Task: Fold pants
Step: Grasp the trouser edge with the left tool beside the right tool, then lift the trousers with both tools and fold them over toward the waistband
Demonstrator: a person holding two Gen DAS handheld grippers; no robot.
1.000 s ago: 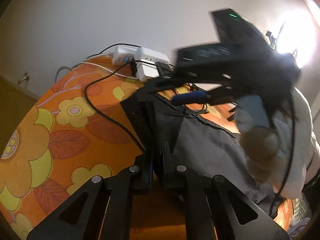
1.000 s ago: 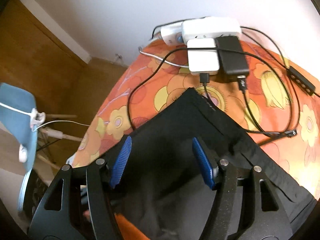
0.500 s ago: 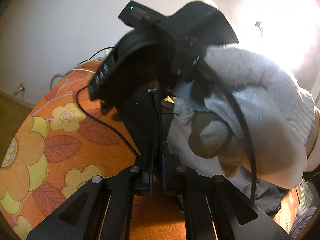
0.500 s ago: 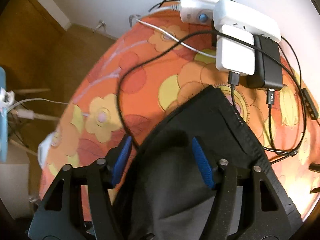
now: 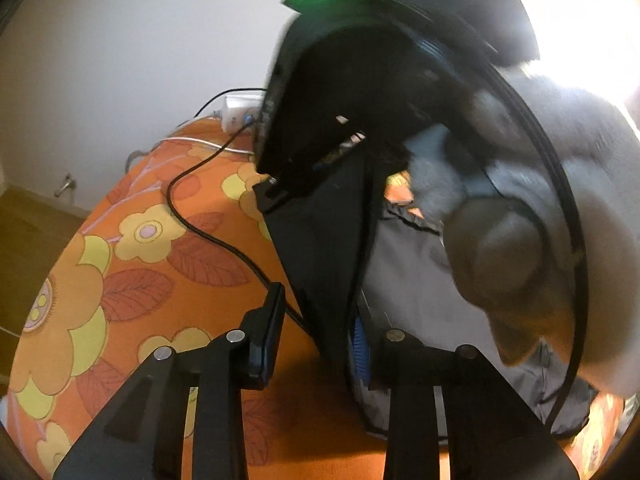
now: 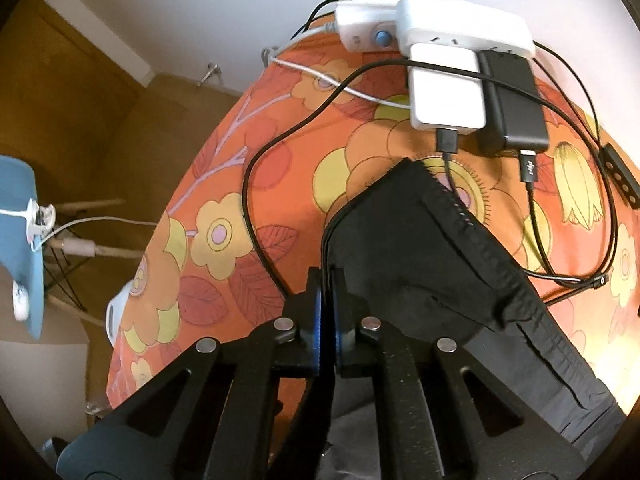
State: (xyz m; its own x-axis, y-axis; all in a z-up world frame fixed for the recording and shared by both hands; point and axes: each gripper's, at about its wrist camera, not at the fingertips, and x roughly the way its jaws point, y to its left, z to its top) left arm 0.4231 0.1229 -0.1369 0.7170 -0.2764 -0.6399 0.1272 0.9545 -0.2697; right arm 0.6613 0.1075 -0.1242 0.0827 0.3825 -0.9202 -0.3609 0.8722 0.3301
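The black pants (image 6: pixel 420 256) are lying on the orange flowery tablecloth (image 6: pixel 224 184), waistband corner just short of the white power strip (image 6: pixel 460 28) at the far edge. Left gripper (image 5: pixel 316 332), left of the pants' fold edge, has just been opening, its fingers apart with the cloth edge loose between them. Right gripper (image 6: pixel 327 312) has just snapped closed, pinching the pants' near edge.

You have one pair of dark pants (image 6: pixel 404 248) on one orange flowered cloth (image 6: pixel 224 184). Two grippers are in play, the left gripper (image 5: pixel 316 332) and the right gripper (image 6: pixel 326 312). At the far edge you can count one white power strip (image 6: pixel 464 20), one white adapter (image 6: pixel 444 92), one black adapter (image 6: pixel 512 104), and one blue chair (image 6: pixel 16 216) off the side.
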